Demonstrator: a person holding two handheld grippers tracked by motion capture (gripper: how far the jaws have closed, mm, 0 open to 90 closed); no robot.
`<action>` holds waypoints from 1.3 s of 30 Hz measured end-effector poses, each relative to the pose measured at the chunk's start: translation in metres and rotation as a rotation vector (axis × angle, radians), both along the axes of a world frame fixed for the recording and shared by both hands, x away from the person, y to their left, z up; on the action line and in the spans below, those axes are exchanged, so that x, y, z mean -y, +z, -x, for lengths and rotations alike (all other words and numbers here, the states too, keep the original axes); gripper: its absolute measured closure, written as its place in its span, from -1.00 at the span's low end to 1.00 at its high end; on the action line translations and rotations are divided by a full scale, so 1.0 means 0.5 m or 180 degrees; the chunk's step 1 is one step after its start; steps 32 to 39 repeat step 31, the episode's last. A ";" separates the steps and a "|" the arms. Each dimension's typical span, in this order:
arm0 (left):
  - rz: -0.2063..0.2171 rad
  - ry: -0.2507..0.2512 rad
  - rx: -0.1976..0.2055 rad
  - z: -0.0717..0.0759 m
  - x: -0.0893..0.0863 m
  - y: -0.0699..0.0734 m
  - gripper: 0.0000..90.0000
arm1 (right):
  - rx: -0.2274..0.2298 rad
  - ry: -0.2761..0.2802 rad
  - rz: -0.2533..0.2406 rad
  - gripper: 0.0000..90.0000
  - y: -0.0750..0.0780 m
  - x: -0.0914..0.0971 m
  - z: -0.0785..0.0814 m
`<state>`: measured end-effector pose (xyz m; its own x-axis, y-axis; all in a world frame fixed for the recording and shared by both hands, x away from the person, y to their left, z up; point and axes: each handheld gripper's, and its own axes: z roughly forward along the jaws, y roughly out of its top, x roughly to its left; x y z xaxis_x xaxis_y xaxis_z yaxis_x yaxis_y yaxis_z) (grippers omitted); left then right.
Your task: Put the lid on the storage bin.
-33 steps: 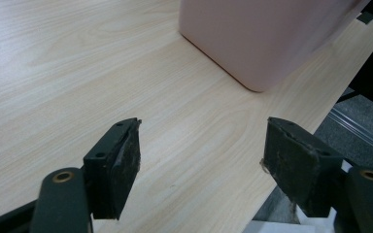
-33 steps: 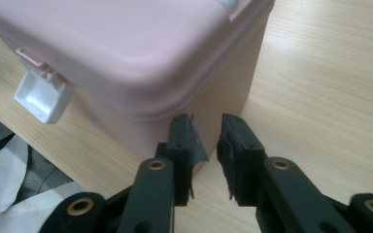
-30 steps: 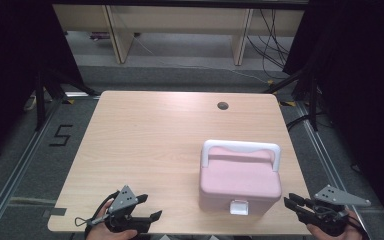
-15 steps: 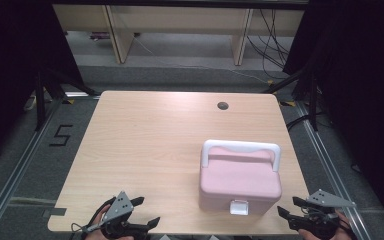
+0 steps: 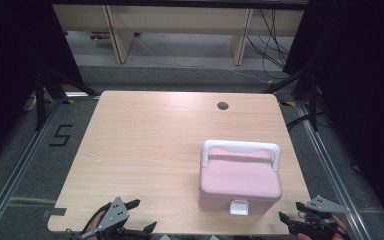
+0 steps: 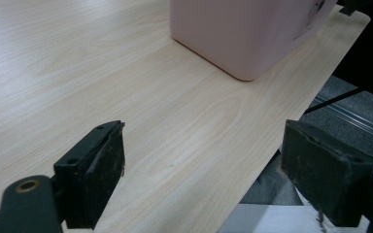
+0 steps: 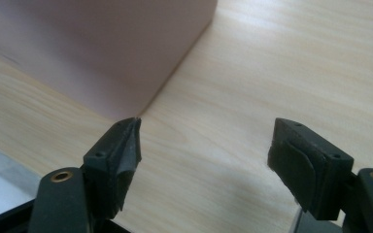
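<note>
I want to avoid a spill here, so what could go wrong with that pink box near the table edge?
The pink box sits close to the near edge of the table, so a push from behind might slide it off. Both the left gripper and right gripper are open and empty at that edge; a careless reach may knock the white latch.

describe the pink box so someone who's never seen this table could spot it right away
Start at the light wooden table and go to its near right corner. There stands the pink box, closed, between the two grippers but nearer the right one. It has a white handle across its top and a small white latch in front.
</note>
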<state>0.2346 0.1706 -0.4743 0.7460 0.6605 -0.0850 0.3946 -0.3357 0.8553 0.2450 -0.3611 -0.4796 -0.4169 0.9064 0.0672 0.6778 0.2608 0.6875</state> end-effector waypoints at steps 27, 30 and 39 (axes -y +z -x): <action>0.0004 -0.0002 -0.0017 -0.002 0.003 -0.007 -0.65 | -0.0029 -0.0029 0.0066 -0.51 -0.030 0.018 0.000; 0.0002 0.0008 -0.0022 -0.002 0.003 -0.008 -0.65 | 0.0043 -0.0027 0.0145 -0.55 -0.033 0.019 -0.003; 0.0008 0.0023 -0.0026 -0.002 0.003 -0.008 -0.65 | 0.0070 0.0005 0.0150 -0.56 -0.034 0.022 -0.004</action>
